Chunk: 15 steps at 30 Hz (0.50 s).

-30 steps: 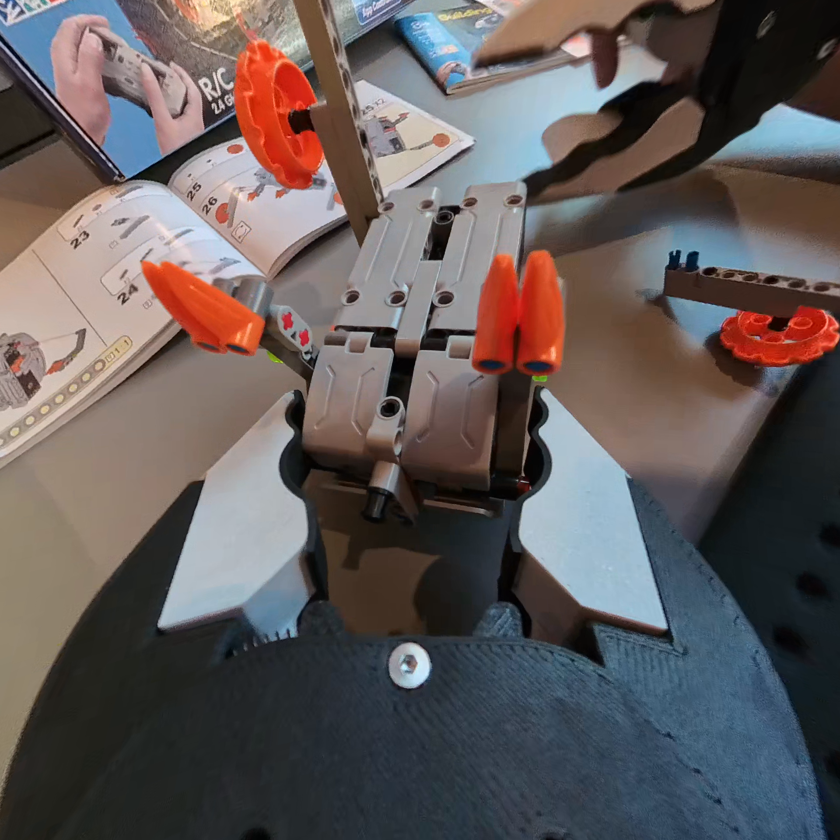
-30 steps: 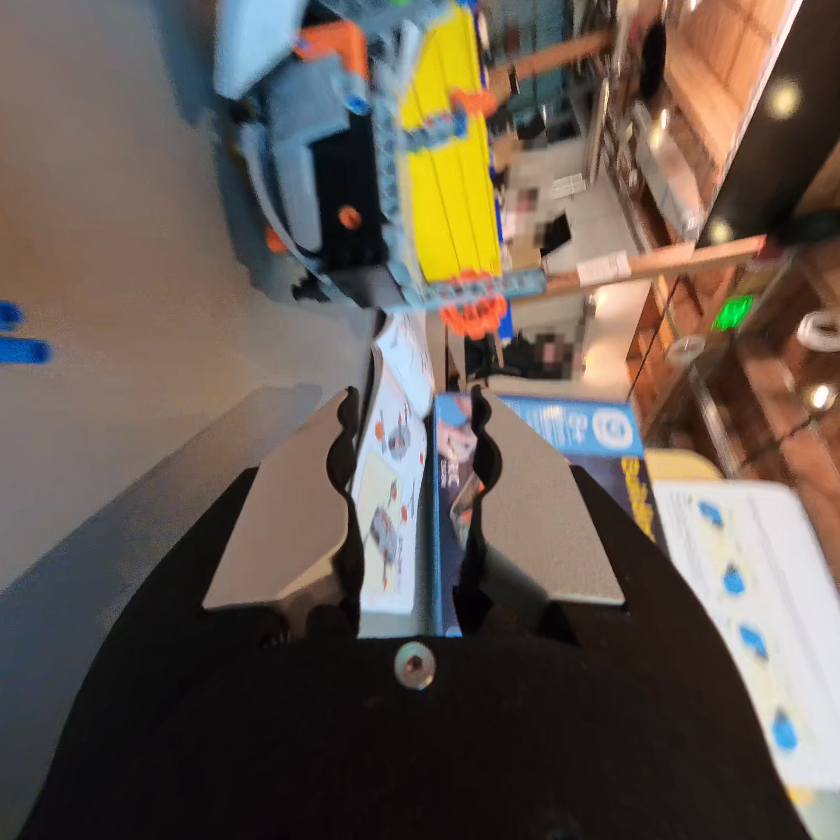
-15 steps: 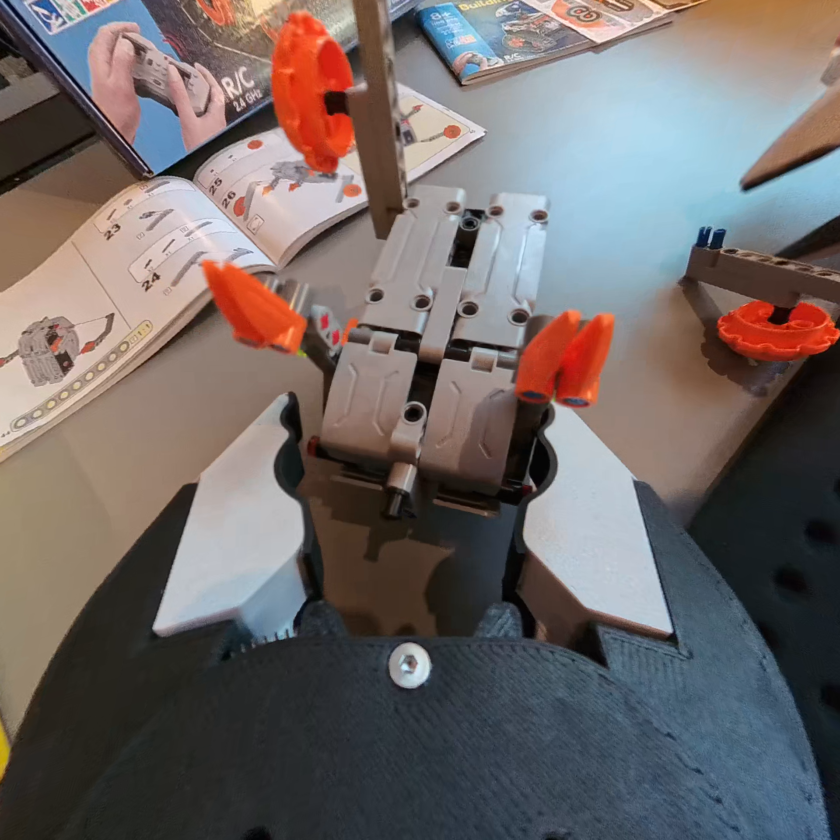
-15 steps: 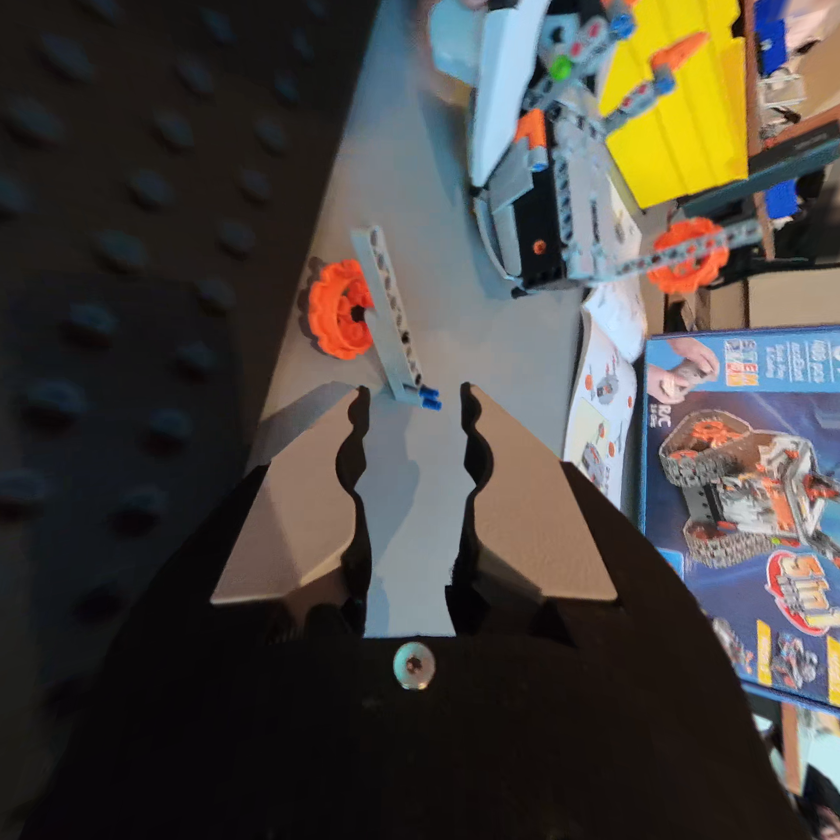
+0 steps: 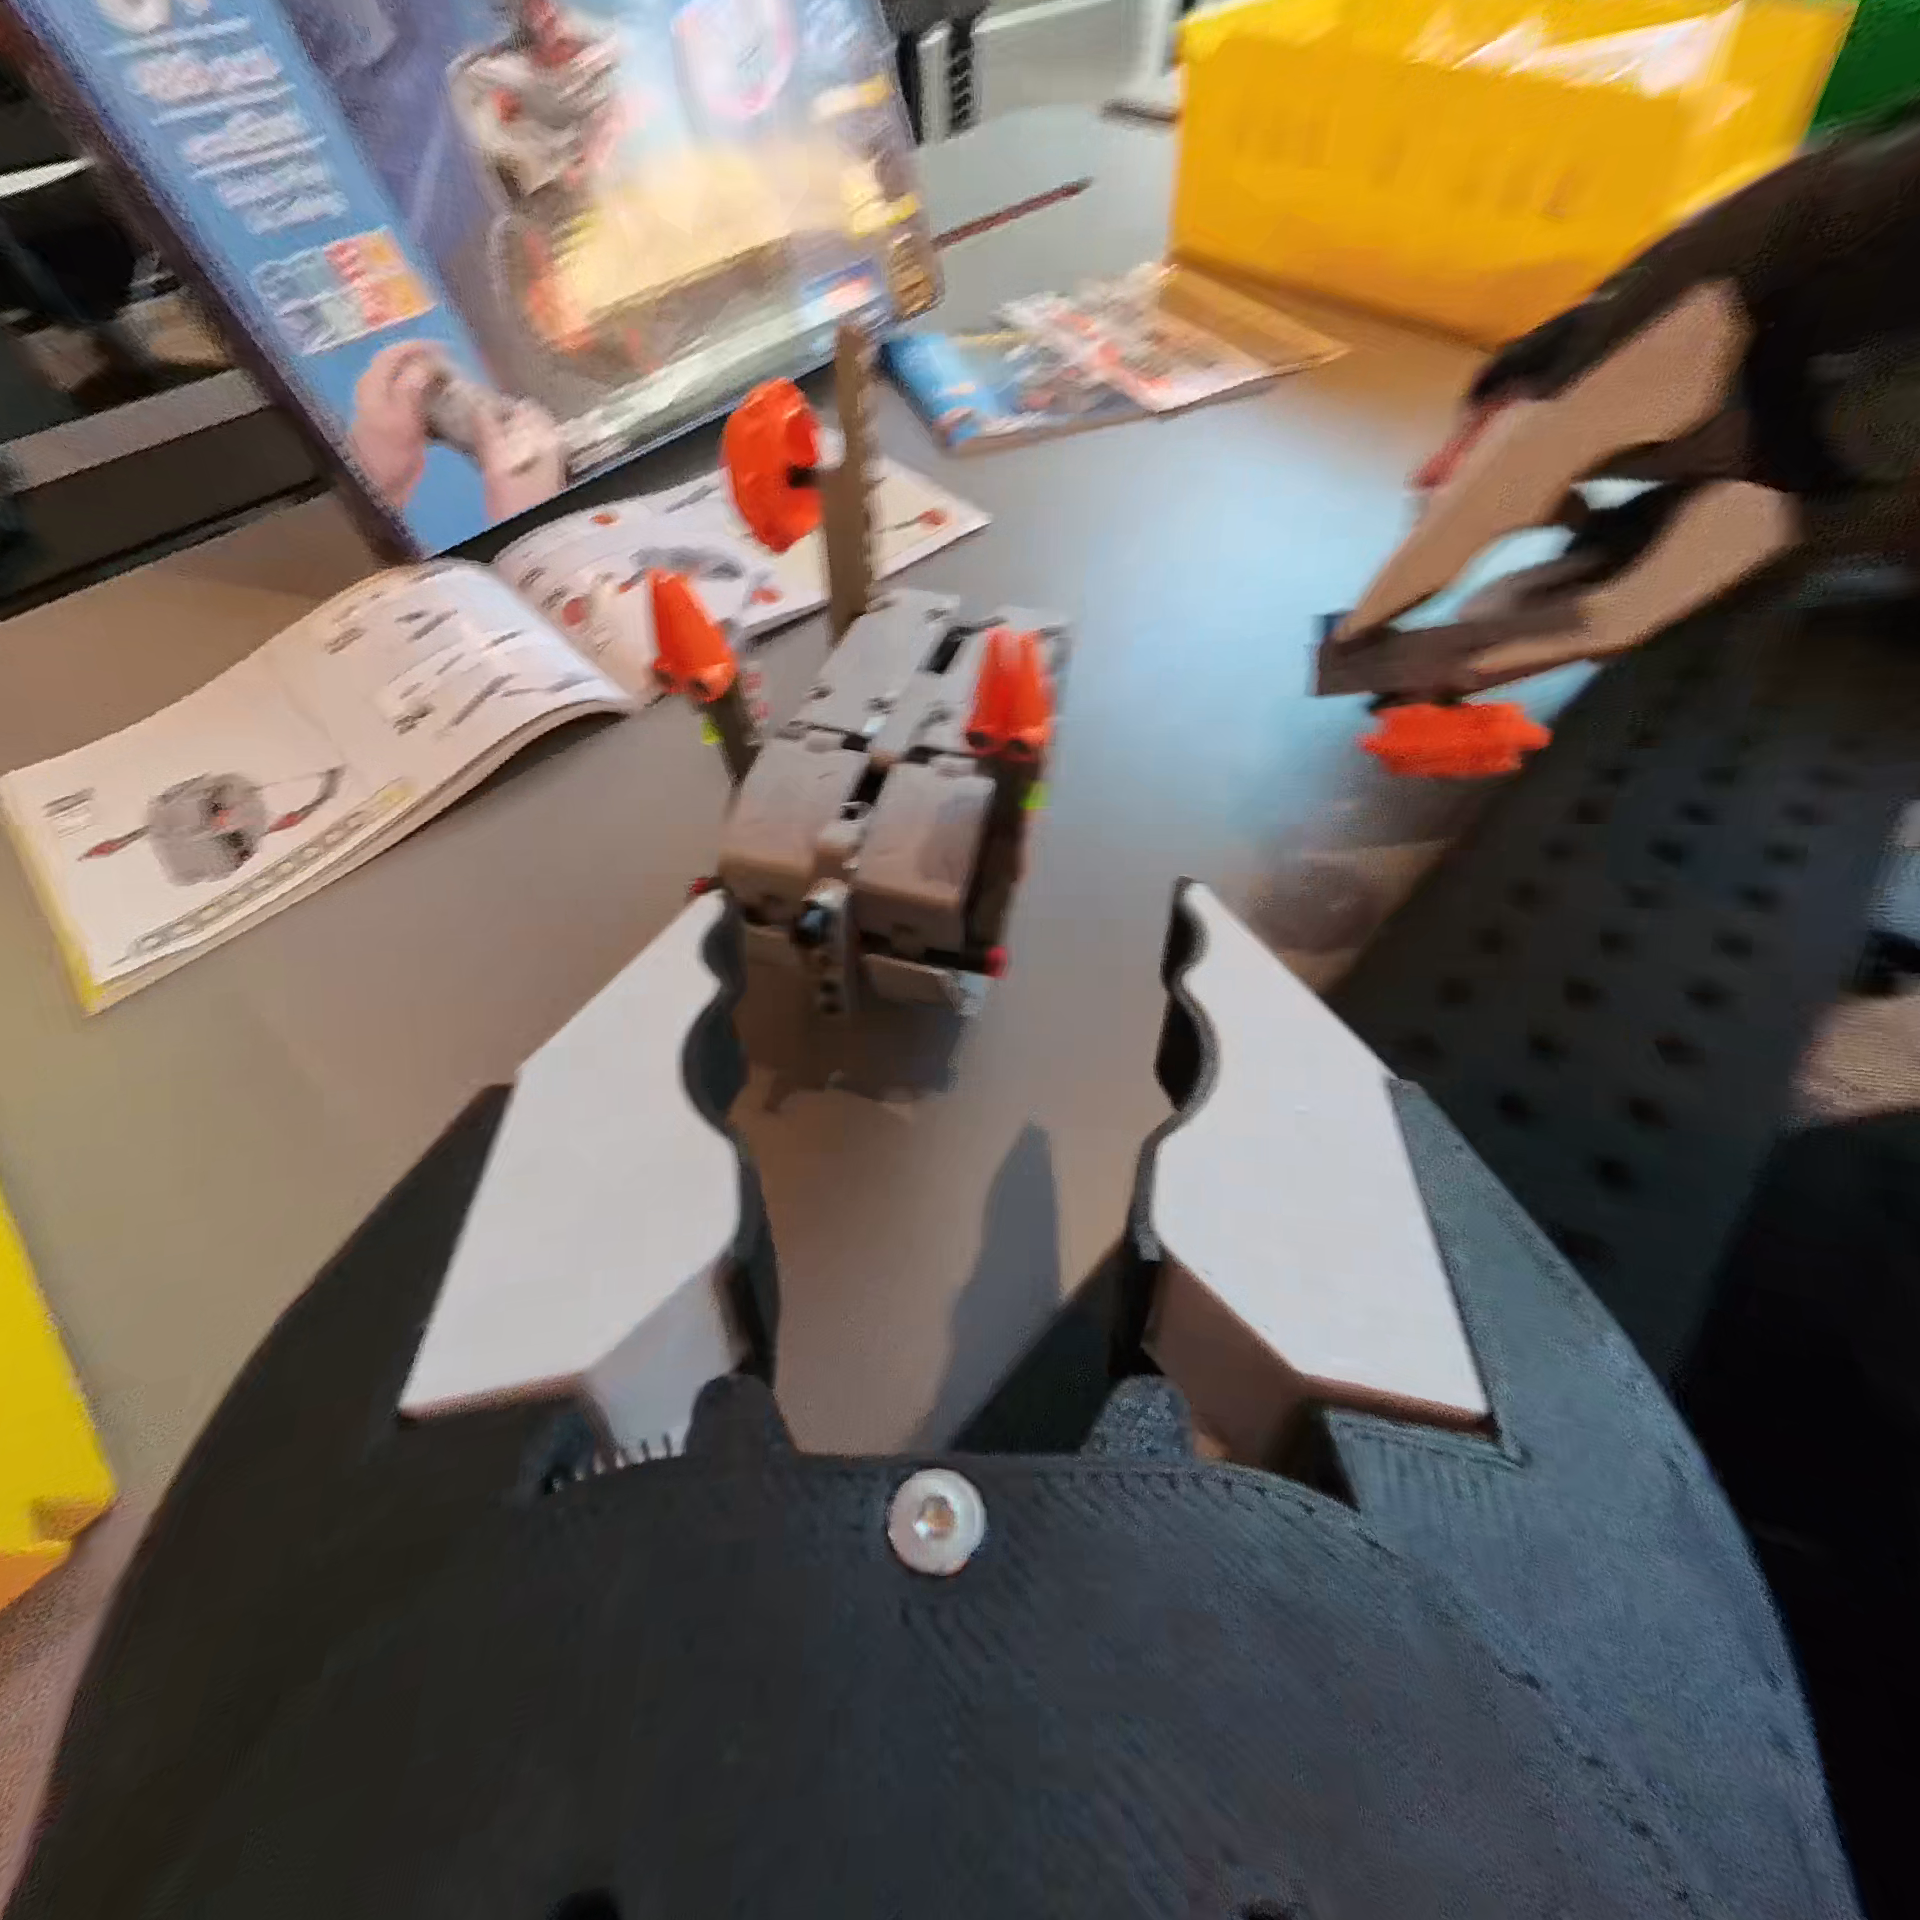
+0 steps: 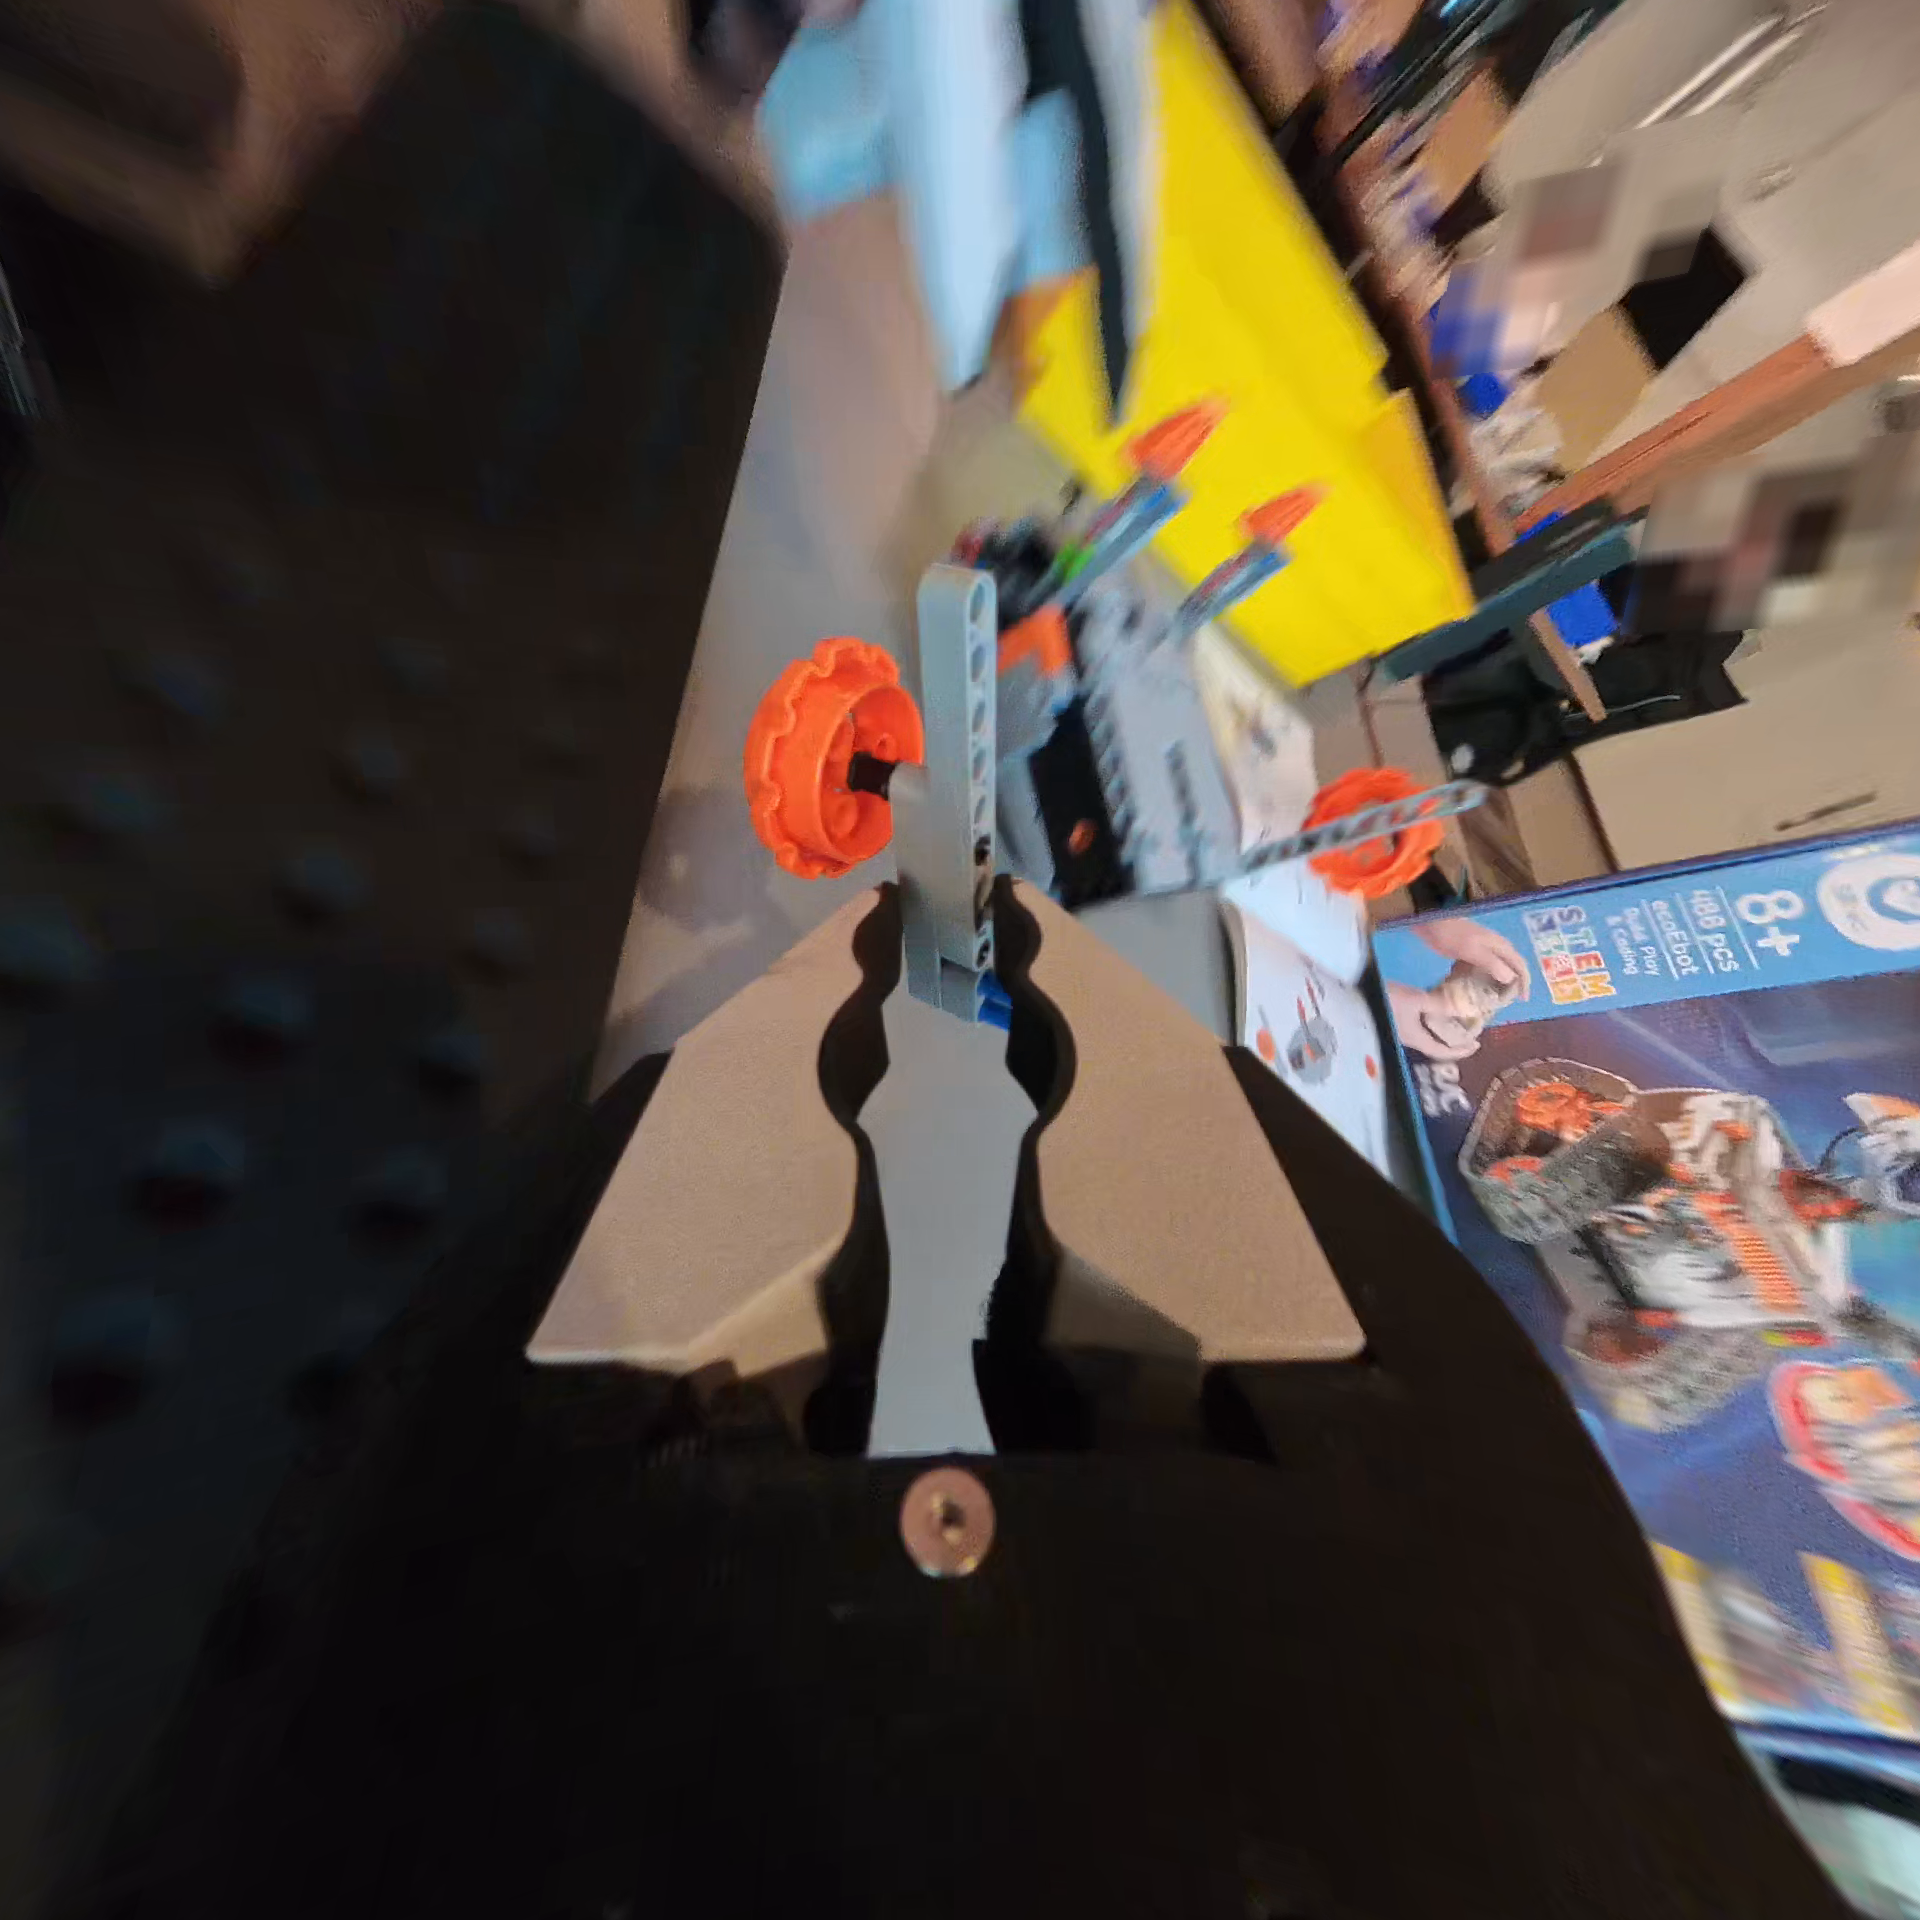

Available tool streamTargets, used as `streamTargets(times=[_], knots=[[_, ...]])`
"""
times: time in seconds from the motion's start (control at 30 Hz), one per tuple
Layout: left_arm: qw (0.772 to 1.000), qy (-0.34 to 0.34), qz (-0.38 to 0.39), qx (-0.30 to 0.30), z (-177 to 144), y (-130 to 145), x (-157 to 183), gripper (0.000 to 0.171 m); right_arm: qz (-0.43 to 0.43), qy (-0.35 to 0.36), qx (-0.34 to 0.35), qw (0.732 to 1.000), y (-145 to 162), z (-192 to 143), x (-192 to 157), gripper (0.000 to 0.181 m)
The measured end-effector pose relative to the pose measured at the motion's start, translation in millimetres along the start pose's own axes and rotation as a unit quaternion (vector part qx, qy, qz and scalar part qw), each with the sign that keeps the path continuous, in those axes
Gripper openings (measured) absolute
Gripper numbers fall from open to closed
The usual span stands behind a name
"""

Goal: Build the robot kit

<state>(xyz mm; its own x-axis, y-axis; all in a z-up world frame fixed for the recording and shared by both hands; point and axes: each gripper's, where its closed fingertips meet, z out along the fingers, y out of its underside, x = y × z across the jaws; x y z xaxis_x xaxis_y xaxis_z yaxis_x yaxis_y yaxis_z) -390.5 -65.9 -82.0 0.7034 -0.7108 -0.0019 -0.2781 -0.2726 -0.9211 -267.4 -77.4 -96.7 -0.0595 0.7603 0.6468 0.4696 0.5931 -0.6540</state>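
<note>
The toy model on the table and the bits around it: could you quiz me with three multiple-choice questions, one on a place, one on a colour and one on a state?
1. In the left wrist view, where does the open booklet lie from the grey model?
A) to its left
B) to its right
C) on top of it

2. What colour is the wheel on the grey beam in the right gripper?
A) green
B) orange
C) white

3. How is the left gripper?
A) shut on the model
B) shut on the booklet
C) open, holding nothing

Answers:
1 A: the booklet lies flat on the table, left of the model.
2 B: the toothed wheel beside the pinched beam is bright orange.
3 C: its fingers stand wide apart, with the model just ahead of them.
</note>
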Motion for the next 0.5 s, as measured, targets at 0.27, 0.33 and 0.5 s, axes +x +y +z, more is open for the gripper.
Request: streamTargets(times=[0.27, 0.33, 0.5], knots=[[0.915, 0.324, -0.184, 0.153, -33, -76, 98, 0.061, 0.356, -0.163, 0.487, 0.781, -140, -72, 46, 0.015], [0.870, 0.407, -0.224, 0.166, -35, -93, 116, 0.060, 0.366, -0.226, 0.527, 0.733, -156, -79, 42, 0.015], [0.757, 0.572, -0.271, 0.163, -48, -113, 148, 0.036, 0.359, -0.318, 0.531, 0.699, -177, -75, 24, 0.015]])
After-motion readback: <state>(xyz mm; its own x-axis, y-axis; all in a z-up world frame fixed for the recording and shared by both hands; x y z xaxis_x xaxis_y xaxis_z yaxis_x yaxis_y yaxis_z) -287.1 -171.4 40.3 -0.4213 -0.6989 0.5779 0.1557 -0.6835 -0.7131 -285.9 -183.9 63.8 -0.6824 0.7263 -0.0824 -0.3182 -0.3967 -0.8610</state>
